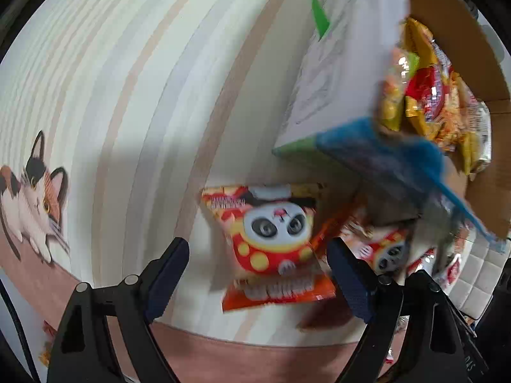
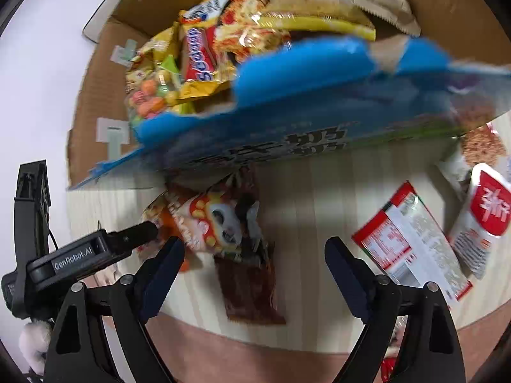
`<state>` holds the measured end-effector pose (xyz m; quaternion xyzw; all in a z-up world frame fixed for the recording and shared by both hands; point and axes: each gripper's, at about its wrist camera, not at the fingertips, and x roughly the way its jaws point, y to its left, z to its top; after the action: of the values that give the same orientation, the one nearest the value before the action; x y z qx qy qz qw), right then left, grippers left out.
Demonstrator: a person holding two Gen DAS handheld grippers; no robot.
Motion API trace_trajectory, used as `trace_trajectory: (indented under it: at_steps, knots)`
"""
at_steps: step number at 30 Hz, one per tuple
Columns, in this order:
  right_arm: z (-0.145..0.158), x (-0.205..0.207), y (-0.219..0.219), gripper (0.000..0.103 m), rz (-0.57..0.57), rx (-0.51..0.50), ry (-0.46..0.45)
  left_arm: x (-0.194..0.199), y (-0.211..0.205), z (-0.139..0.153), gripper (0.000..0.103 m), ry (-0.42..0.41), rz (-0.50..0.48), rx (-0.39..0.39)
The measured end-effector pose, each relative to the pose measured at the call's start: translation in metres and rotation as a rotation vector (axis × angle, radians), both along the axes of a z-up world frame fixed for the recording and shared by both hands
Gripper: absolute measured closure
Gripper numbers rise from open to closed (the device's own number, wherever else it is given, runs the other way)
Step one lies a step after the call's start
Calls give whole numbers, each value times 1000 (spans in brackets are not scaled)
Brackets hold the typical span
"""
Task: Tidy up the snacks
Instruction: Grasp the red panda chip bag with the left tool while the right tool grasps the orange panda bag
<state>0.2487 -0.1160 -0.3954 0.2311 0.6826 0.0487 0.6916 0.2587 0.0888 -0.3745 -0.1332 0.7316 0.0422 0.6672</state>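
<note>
Several crinkly foil snack packets (image 2: pixel 204 63) fill our brown cardboard box (image 2: pixel 95 102); both grippers (image 1: pixel 257 274) (image 2: pixel 255 271) hang released over loose red panda-print packets (image 1: pixel 271 239).

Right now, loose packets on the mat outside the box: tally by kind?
Panda packets: 2
Dark brown packet: 1
Red-and-white packets: 2
Clear bag of brown bits: 1
Total: 6

Torn box flap (image 2: pixel 319 95) overhanging panda packets (image 2: pixel 220 220)
</note>
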Motion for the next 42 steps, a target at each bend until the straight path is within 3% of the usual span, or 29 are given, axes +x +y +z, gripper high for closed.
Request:
trace_trajectory:
  at_steps: [2, 4, 6, 9, 15, 18, 22, 23, 24, 25, 26, 28, 30, 34, 37, 40, 42]
  knots:
    - [-11, 0, 3, 32, -5, 5, 16, 0, -1, -5, 15, -1, -16, 7]
    - [-16, -2, 7, 47, -6, 6, 10, -3, -4, -9, 22, -2, -31, 2]
    - [-18, -5, 10, 70, -11, 46, 0, -8, -5, -11, 38, 3, -42, 3]
    - [-9, -16, 15, 78, -18, 6, -26, -17, -7, -12, 50, -3, -62, 29]
    - [5, -72, 1, 85, -143, -33, -11, -46, -17, -11, 51, -8, -118, 82]
    - [-1, -109, -4, 85, -173, 0, 66, -70, -24, -11, 51, -4, -158, 109]
    - [-19, -132, -1, 81, -78, 52, 243, -98, -31, -12, 51, 7, -192, 119]
    - [-18, -134, -2, 71, -55, 38, 250, -102, -31, -12, 51, 9, -194, 117]
    - [-12, -134, -3, 52, -30, 3, 234, -107, -30, -13, 51, 10, -192, 117]
    - [-5, -133, -8, 43, -16, -20, 216, -110, -31, -14, 51, 10, -192, 116]
    - [6, -129, -10, 37, 10, -51, 177, -110, -29, -15, 51, 10, -191, 113]
    - [22, -116, -7, 36, 80, -101, 114, -109, -24, -17, 51, 12, -179, 102]
    - [31, -91, 11, 22, 203, -153, 59, -105, -14, -20, 51, 18, -173, 91]
    - [17, -47, 52, 22, 503, -303, 59, -105, -10, -26, 51, 33, -166, 64]
    - [-10, -32, 75, 22, 626, -357, 121, -100, 1, -27, 51, 26, -162, 53]
    - [-32, -30, 77, 22, 641, -389, 183, -98, 15, -25, 50, 26, -153, 38]
    - [-41, -29, 67, 29, 555, -363, 219, -96, 29, -26, 50, 30, -150, 32]
